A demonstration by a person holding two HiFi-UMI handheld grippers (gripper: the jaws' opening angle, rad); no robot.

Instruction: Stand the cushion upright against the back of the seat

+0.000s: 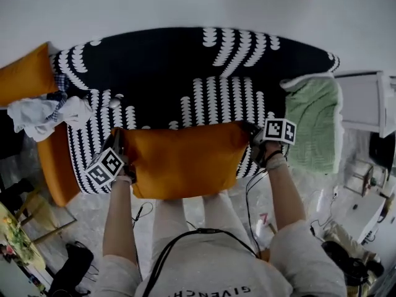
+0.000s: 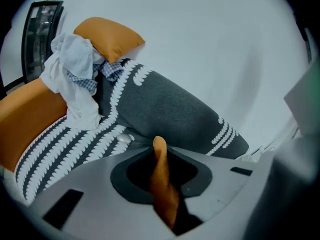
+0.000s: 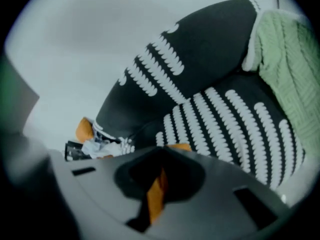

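An orange cushion (image 1: pixel 185 159) hangs stretched between my two grippers, lifted over the front edge of the black-and-white patterned seat (image 1: pixel 204 98). My left gripper (image 1: pixel 121 146) is shut on the cushion's left corner; in the left gripper view a fold of orange fabric (image 2: pixel 162 179) stands pinched between the jaws. On the other side my right gripper (image 1: pixel 252 133) is shut on the right corner, and a strip of orange fabric (image 3: pixel 156 191) shows between its jaws. The dark seat back (image 1: pixel 185 51) rises beyond, against the pale wall.
A second orange cushion (image 1: pixel 25 76) sits at the seat's left end with white and checked cloths (image 1: pixel 46 113) draped beside it. A green knitted blanket (image 1: pixel 314 122) covers the right arm. A white side table (image 1: pixel 365 104) stands to the right, and clutter lies on the floor either side of my legs.
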